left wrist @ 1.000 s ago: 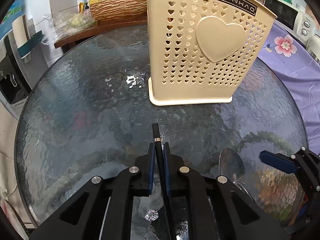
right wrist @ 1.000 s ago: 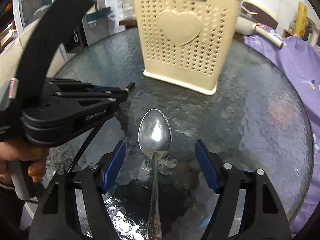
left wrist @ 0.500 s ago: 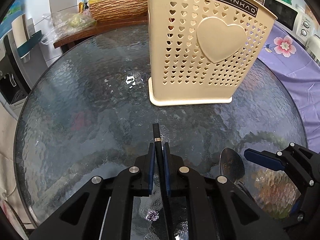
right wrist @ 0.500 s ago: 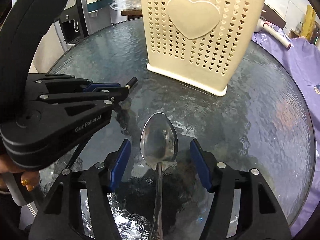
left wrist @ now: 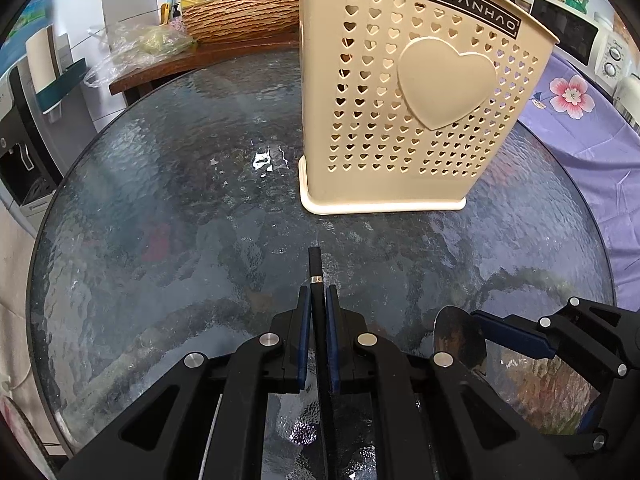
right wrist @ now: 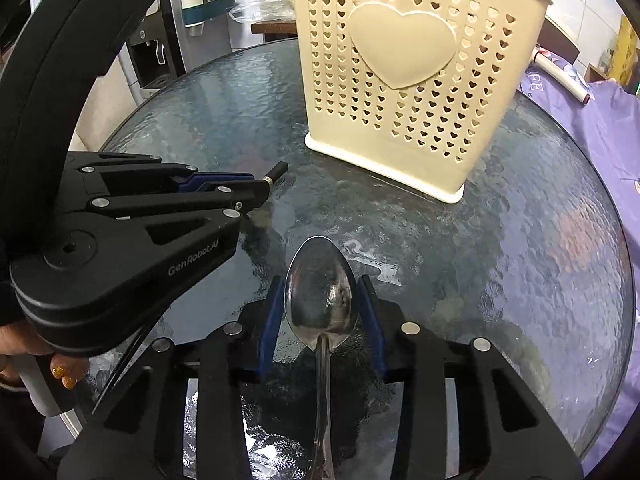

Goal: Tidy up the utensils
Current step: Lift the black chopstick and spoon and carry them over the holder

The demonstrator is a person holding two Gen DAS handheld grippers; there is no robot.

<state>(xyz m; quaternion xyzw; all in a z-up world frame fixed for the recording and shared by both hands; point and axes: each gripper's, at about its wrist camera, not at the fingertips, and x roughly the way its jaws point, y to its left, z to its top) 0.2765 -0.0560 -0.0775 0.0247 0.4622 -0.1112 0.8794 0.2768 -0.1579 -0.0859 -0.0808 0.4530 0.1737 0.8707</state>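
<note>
A cream utensil holder (left wrist: 420,100) with heart-shaped holes stands upright at the back of the round glass table (left wrist: 160,220). My left gripper (left wrist: 318,294) is shut on a thin black stick with a metal ring (left wrist: 315,264), whose end pokes out past the pads. In the right wrist view the left gripper (right wrist: 256,186) is at the left, held by a hand. A metal spoon (right wrist: 320,300) lies on the glass, bowl toward the holder (right wrist: 400,80). My right gripper (right wrist: 320,286) is closing, and its blue pads touch both edges of the spoon's bowl.
A purple flowered cloth (left wrist: 580,120) covers the surface right of the table. Behind the table are a wooden counter with a wicker basket (left wrist: 240,20), plastic bags and a soap bottle. A white microwave (left wrist: 592,44) is at far right, and a water dispenser (left wrist: 20,152) stands at left.
The right gripper's jaws have narrowed from wide apart to the edges of the spoon's bowl and slid a little forward along the spoon. The left gripper and its stick have stayed put.
</note>
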